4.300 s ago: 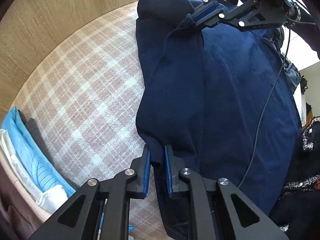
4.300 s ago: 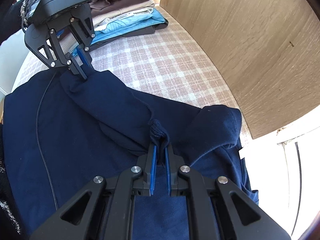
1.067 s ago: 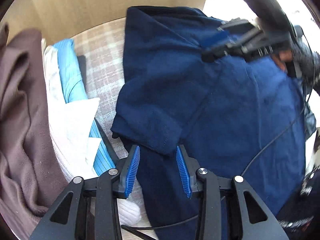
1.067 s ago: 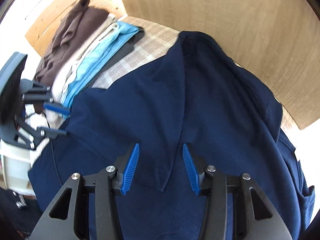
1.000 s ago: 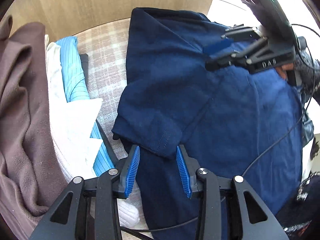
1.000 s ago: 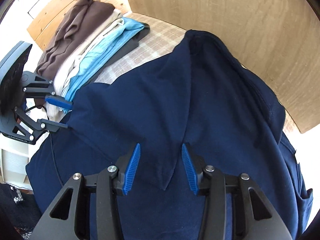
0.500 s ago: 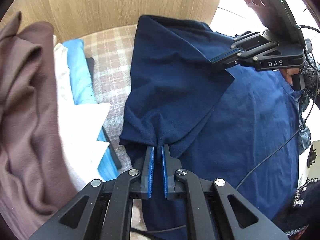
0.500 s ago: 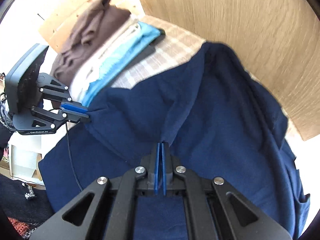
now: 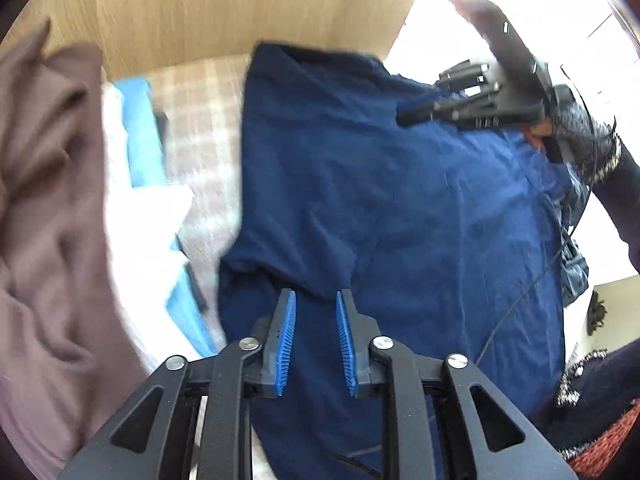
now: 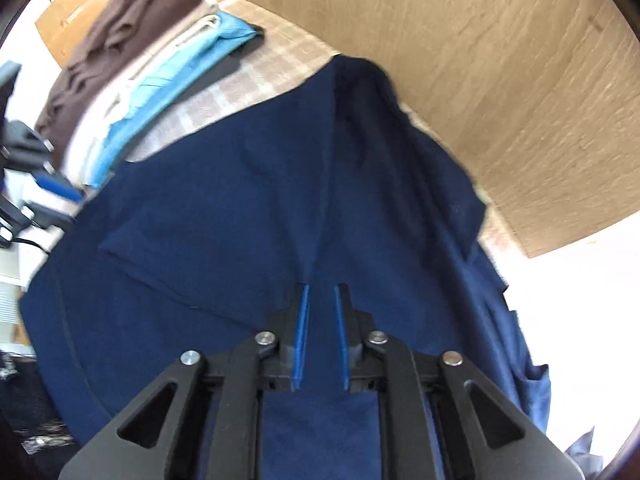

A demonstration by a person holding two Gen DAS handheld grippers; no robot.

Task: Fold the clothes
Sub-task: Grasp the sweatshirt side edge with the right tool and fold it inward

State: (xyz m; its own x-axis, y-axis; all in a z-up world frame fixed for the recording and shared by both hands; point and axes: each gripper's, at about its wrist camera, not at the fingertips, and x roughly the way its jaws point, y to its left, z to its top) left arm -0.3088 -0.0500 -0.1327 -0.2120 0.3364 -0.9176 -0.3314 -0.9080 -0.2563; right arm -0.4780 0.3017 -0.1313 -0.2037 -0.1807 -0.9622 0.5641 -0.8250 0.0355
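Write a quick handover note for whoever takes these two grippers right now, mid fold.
Left gripper: open, holding nothing, at the near edge of the folded-in sleeve.
Right gripper: open, holding nothing, at the tip of the folded-in flap.
Navy shirt lies spread on the checked cloth; one side is folded onto the body.
Stack of folded clothes sits beside it, against the wooden panel.
Left to do: probably the remaining folds, then add it to the stack.

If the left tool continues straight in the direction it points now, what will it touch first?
Most likely the navy garment. The left tool is open, and the folded edge of the cloth lies just ahead of its fingertips. Depth is unclear in this blurred view, so it may pass just above the edge.
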